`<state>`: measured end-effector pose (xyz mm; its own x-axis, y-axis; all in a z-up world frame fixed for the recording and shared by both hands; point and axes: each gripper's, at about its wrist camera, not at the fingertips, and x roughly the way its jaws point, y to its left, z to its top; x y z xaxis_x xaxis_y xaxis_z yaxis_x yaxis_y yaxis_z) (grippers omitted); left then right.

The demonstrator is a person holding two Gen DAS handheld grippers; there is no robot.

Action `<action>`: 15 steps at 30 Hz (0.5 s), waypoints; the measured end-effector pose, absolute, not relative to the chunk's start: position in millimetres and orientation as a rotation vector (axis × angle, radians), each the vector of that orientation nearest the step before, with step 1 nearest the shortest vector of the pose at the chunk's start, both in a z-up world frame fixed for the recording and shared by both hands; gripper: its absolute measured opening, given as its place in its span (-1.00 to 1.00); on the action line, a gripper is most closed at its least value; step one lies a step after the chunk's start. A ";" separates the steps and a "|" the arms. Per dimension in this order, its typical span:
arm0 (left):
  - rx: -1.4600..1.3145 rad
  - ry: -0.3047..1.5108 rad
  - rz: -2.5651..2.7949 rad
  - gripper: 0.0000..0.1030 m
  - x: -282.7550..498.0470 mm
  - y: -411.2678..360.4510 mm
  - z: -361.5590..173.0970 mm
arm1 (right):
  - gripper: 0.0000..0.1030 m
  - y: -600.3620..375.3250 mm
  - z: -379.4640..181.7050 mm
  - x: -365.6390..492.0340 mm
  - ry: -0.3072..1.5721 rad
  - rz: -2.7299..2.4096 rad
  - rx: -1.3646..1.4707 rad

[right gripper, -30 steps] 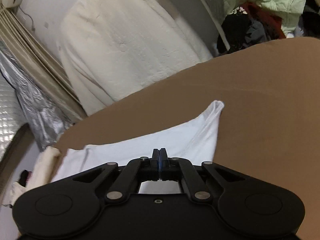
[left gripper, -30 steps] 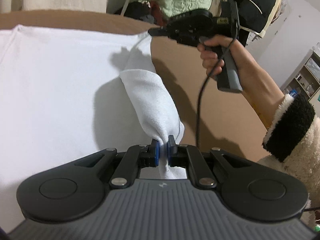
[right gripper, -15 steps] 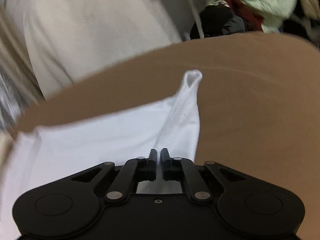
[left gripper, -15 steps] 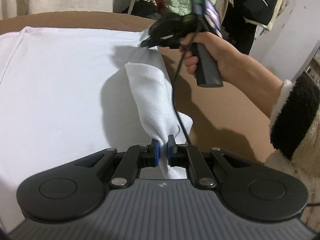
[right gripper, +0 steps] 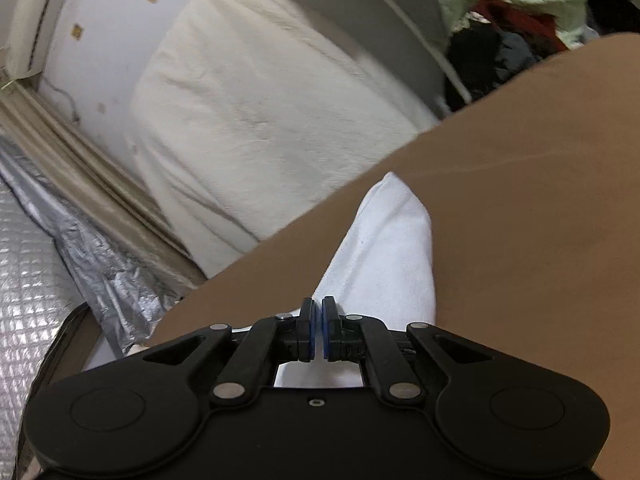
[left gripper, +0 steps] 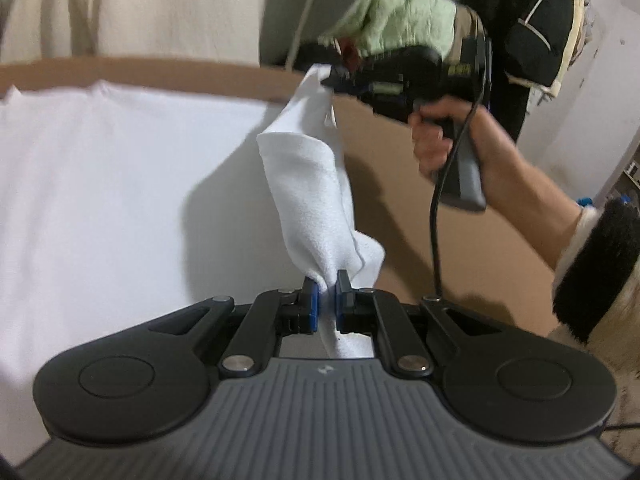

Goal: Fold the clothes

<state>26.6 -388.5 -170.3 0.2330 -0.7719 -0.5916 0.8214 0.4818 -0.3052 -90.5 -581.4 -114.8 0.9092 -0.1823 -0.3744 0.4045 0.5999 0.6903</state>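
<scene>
Here, in the left wrist view, my left gripper (left gripper: 327, 286) pinches the near end of a white garment's (left gripper: 120, 200) lifted edge, while my right gripper (left gripper: 332, 80) clamps its far end above the brown surface (left gripper: 460, 240). From the right wrist view, only that pinched fabric (right gripper: 384, 248) shows, plus a cream blanket (right gripper: 260, 120) beyond.

We see the left gripper (left gripper: 327, 294) — black linkage arms, silver pivot screws, blue pads, grey ribbed housing. The right gripper (left gripper: 332, 80) is black with a grey handle and a black cable (left gripper: 434, 216). The sleeve (left gripper: 592, 272) — cream fleece, black fuzzy cuff.
</scene>
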 end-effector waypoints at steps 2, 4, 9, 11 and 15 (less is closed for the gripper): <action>0.089 0.710 -1.048 -0.86 26.6 -370.4 -153.3 | -0.89 -573.5 -103.3 -80.4 0.270 -0.313 0.839; 0.102 0.656 -1.001 -0.87 26.6 -352.3 -136.2 | -0.89 -560.4 -85.0 -64.3 0.283 -0.274 0.792; 0.087 0.563 -0.843 -0.87 30.0 -287.7 -93.7 | -0.89 -505.1 -21.1 16.4 0.292 -0.116 0.671; 0.073 0.539 -0.766 -0.87 30.6 -257.5 -87.3 | -0.89 -478.2 -2.7 51.4 0.280 -0.053 0.637; 0.042 0.509 -0.582 -0.87 37.1 -193.5 -85.0 | -0.75 -422.4 8.2 116.6 0.288 0.053 0.611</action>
<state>37.1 -193.5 -85.0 0.7156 -0.5154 -0.4714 0.5356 0.8381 -0.1034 116.6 -422.4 8.2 0.9588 0.1333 -0.2509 0.0359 0.8192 0.5724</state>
